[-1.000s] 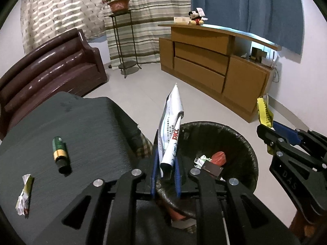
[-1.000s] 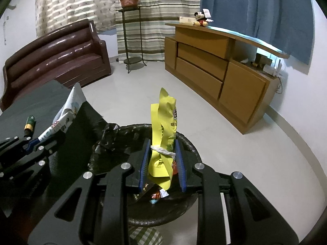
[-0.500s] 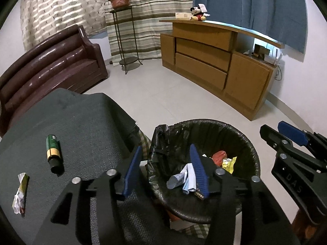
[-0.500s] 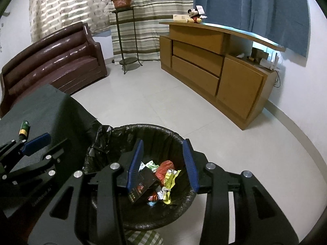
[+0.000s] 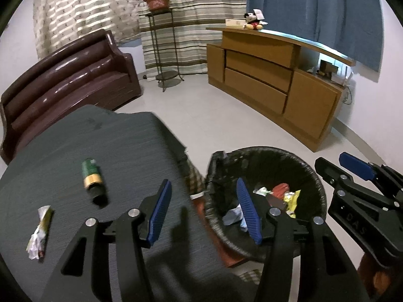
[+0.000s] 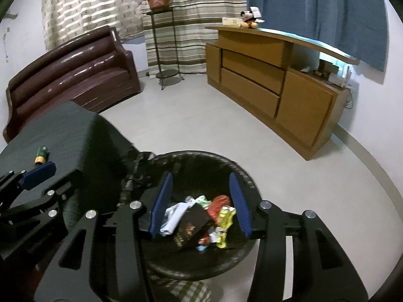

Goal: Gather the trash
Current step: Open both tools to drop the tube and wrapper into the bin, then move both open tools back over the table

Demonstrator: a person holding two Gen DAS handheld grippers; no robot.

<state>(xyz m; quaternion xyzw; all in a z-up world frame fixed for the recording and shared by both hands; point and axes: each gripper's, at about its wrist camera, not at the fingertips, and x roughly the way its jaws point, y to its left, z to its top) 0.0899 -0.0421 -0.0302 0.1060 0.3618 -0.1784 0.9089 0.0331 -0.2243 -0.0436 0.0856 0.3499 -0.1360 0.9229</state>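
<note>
— Pale floor tiles [image 6: 201, 115], a brown sofa [image 5: 68, 75] by striped curtains, a wooden cabinet [image 5: 272, 85] along the wall. What sits up close?

— A dark cloth-covered surface [image 5: 100, 151] on the left, and just beside its corner a black-lined trash bin [image 5: 314, 176] on the floor.

— Where are the left tongs [image 5: 204, 206]?

— Angled downward, straddling the gap between the two: the left blue pad [image 5: 160, 214] hangs above the surface edge, the other pad over the bin's near rim. The jaws stand well apart with nothing between them; they have just been opening.

— And the right tongs [image 6: 200, 203]?

— Also tilted down, directly above the bin's mouth. Those jaws are apart too, nothing gripped, and have just been widening. From the left wrist view they show at the right edge, beyond the bin.

— What is in the bin?

— A heap of rubbish: a white and blue wrapper [image 6: 176, 214], a dark carton [image 6: 191, 229], something red [image 6: 219, 203], a yellow wrapper [image 6: 225, 220] and small scraps I cannot make out.

— Anything left on the surface?

— Two things. A green and gold cylinder with a dark end [image 5: 92, 178] lies on its side, and nearer the left edge lies a crumpled white wrapper [image 5: 40, 231]. They are apart from each other, and neither touches the tongs.
</note>
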